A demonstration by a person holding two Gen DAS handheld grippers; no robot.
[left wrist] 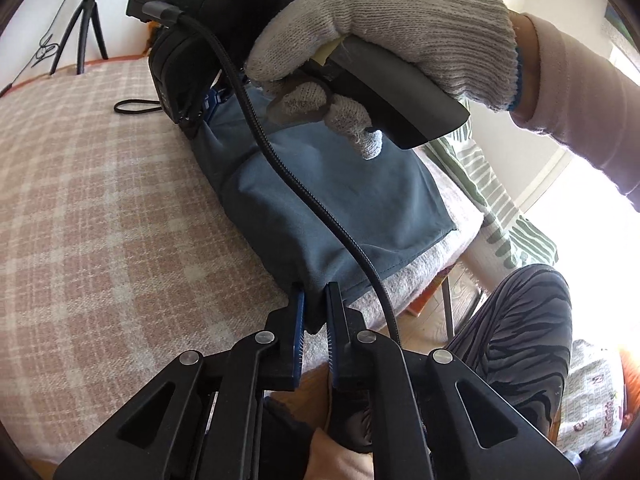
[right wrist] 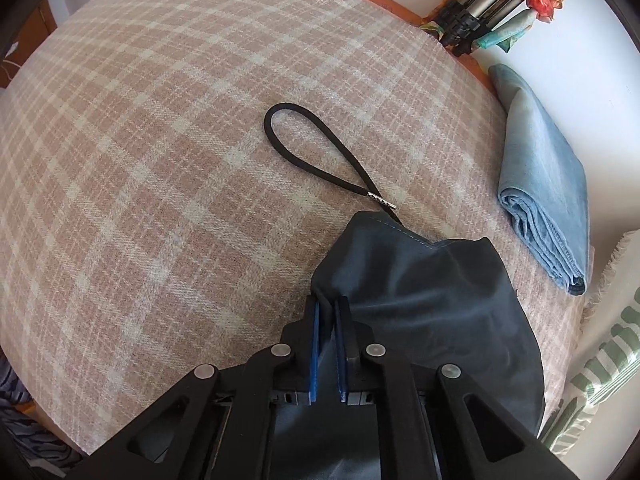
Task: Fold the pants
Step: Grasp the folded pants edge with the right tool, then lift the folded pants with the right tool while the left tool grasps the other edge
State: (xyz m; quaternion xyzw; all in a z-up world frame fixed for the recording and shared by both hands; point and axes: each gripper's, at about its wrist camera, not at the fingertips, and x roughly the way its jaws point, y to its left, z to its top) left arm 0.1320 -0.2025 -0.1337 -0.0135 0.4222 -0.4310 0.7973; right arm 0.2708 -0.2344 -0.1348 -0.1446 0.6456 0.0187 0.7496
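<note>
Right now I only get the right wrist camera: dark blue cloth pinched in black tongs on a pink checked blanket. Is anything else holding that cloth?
Observer: Yes. The left tongs are shut on another edge of the dark blue cloth pants, near the rim of the pink checked blanket.
Operator: Who carries my tongs?
Observer: A hand in a grey knitted glove grips the handle of the right tongs.
Operator: Anything lying over the pants?
Observer: A black braided cable runs across them, from the right tool toward the left one. Whether it touches the cloth, I cannot tell.
</note>
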